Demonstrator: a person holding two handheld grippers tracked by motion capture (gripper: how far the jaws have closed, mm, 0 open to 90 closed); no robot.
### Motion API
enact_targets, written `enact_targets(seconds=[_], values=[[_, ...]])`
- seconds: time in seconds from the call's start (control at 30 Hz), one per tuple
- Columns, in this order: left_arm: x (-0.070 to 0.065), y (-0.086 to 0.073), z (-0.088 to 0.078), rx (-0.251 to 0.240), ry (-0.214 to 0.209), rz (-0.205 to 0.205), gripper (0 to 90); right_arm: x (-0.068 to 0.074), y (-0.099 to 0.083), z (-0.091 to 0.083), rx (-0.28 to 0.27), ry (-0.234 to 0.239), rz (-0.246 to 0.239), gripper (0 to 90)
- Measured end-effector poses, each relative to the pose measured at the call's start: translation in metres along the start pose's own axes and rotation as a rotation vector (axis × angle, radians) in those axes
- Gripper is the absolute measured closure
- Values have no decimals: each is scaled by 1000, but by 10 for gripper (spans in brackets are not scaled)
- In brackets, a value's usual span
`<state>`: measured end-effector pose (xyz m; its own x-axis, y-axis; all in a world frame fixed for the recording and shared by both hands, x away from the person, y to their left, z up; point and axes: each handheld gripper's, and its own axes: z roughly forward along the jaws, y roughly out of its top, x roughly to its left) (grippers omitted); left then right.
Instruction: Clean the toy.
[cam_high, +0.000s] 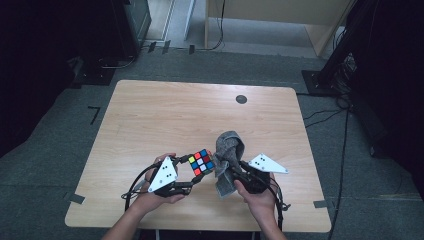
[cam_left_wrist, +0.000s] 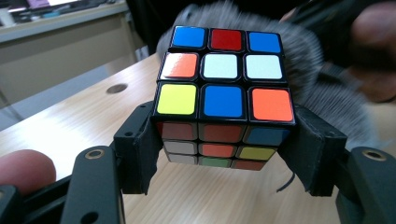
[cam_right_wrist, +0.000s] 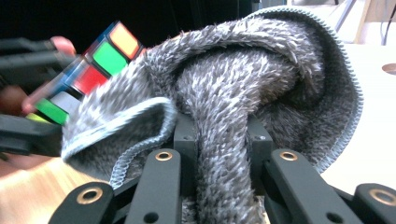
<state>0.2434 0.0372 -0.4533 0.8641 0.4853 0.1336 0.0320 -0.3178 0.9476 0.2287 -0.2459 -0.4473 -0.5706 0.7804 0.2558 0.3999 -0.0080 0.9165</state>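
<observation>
Claws meet over the near edge of a wooden desk, one gripping a puzzle cube, the other a rag. The left claw is clamped on a Rubik's cube, its black pads pressing the cube's two sides and holding it clear of the desktop, the mixed top face of blue, red, orange, white and yellow squares turned up. The right claw is closed tight on a bunched grey towel, a thick fold pinched between its pads while the rest billows above. In the high view the cube sits just left of the towel, the two touching or nearly so, near the desk's front middle. A dark round hole marks the far side.
</observation>
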Motion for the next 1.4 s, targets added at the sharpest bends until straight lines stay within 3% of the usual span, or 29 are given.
enact_targets(seconds=[0.13, 0.2, 0.3, 0.37, 0.43, 0.5, 0.6, 0.7, 0.8, 0.87, 0.97, 1.03, 1.13, 1.2, 1.3, 1.33, 1.4], values=[[-2, -4, 7, 53, 22, 15, 343, 13, 10, -8, -70, 56, -29, 735], [-6, -4, 8, 53, 13, 32, 343, 20, 12, -10, -87, 88, -47, 731], [-10, 1, 6, 23, -5, 37, 343, 24, 10, -6, -70, 84, -63, 724], [-8, 2, 4, 19, -5, 32, 344, 18, 8, -5, -66, 63, -40, 723], [-6, 2, 3, 18, 3, 24, 343, 12, 6, -4, -36, -14, -44, 726], [-5, 1, 5, 42, 26, 34, 344, 9, 7, -8, -52, -44, -27, 726], [-6, -1, 9, 89, 48, 59, 344, 23, 13, -12, -84, -54, -118, 724], [-11, -1, 13, 126, 68, 89, 343, 46, 14, -9, -89, 21, -216, 722], [-19, 2, 15, 147, 70, 151, 344, 61, 9, -2, -58, 76, -276, 719], [-23, 4, 14, 133, 56, 166, 344, 64, 6, 4, -25, 71, -302, 719], [-23, 5, 14, 136, 62, 162, 344, 52, 4, 6, -15, 47, -271, 717], [-20, 3, 14, 131, 62, 150, 344, 42, 5, 4, -9, -30, -251, 719], [-16, 3, 12, 124, 68, 136, 345, 27, 8, -3, -19, -97, -167, 720], [-16, 2, 13, 128, 66, 134, 345, 26, 10, -7, -52, -76, -146, 712], [-20, 2, 14, 125, 48, 143, 344, 43, 11, -6, -76, 34, -235, 696], [-21, 3, 14, 114, 38, 138, 345, 49, 10, -4, -61, 48, -270, 696], [-20, 6, 11, 90, 21, 121, 345, 55, 7, 1, -35, 62, -288, 702]])
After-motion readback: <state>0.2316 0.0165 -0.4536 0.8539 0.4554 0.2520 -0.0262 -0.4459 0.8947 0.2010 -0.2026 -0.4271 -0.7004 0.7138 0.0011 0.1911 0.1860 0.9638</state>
